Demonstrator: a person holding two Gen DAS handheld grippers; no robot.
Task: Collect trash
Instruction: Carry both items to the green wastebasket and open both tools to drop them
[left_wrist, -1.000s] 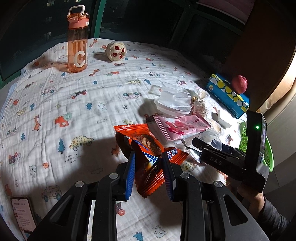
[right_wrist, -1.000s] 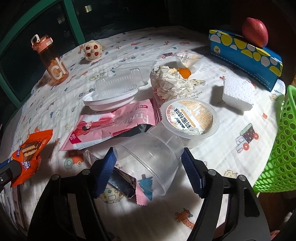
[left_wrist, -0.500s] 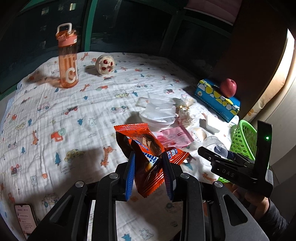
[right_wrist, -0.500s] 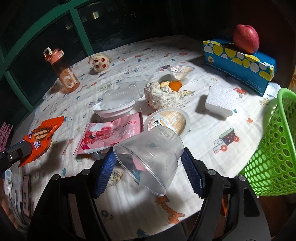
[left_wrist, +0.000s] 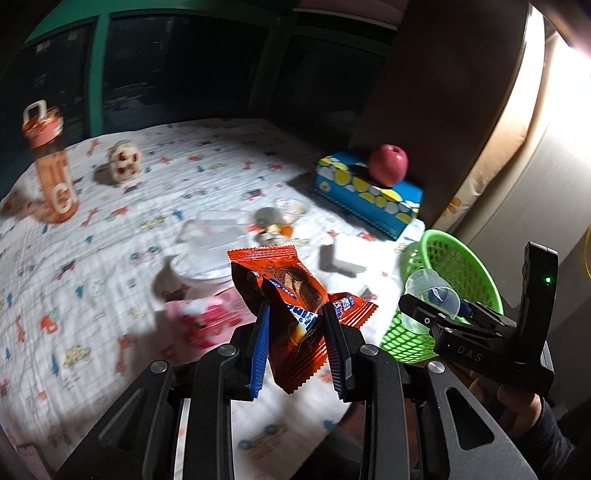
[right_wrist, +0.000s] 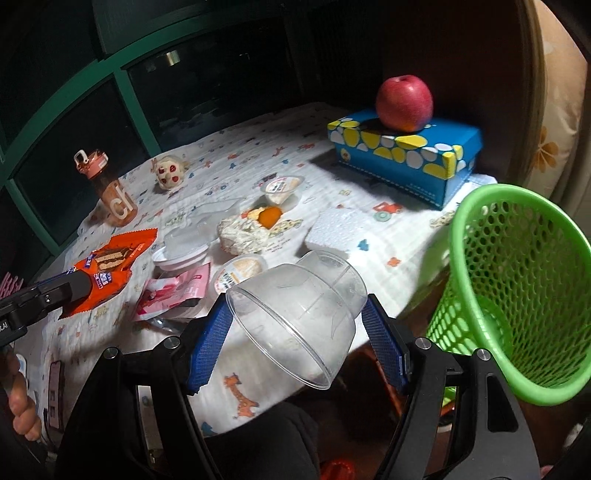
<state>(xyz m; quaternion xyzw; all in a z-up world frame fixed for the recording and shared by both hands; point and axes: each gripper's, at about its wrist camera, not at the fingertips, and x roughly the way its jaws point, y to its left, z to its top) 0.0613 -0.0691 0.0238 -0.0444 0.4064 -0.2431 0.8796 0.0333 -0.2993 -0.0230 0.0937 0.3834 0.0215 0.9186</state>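
My left gripper (left_wrist: 297, 314) is shut on an orange snack wrapper (left_wrist: 291, 291), held above the bed's near edge. The right gripper (right_wrist: 295, 321) is shut on a clear plastic cup (right_wrist: 299, 314), tilted with its mouth toward the camera. A green mesh basket (right_wrist: 517, 295) stands just right of the cup, off the bed's edge. In the left wrist view the right gripper (left_wrist: 436, 310) holds the cup (left_wrist: 428, 295) in front of the basket (left_wrist: 454, 280). The right wrist view shows the wrapper (right_wrist: 107, 266) at far left in the left gripper (right_wrist: 79, 284).
On the printed bedspread (right_wrist: 332, 177) lie a pink packet (right_wrist: 173, 295), a lidded tub (right_wrist: 240, 273), white plastic trays (right_wrist: 184, 247), crumpled paper (right_wrist: 243, 232), a foam block (right_wrist: 332, 232) and a small cup (right_wrist: 282, 188). A blue box (right_wrist: 406, 155) carries an apple (right_wrist: 404, 103). An orange bottle (right_wrist: 110, 192) stands far left.
Both grippers have risen and drawn back from the trash pile toward the bed's edge, keeping the wrapper and the cup. The green basket has come fully into view beside the cup.
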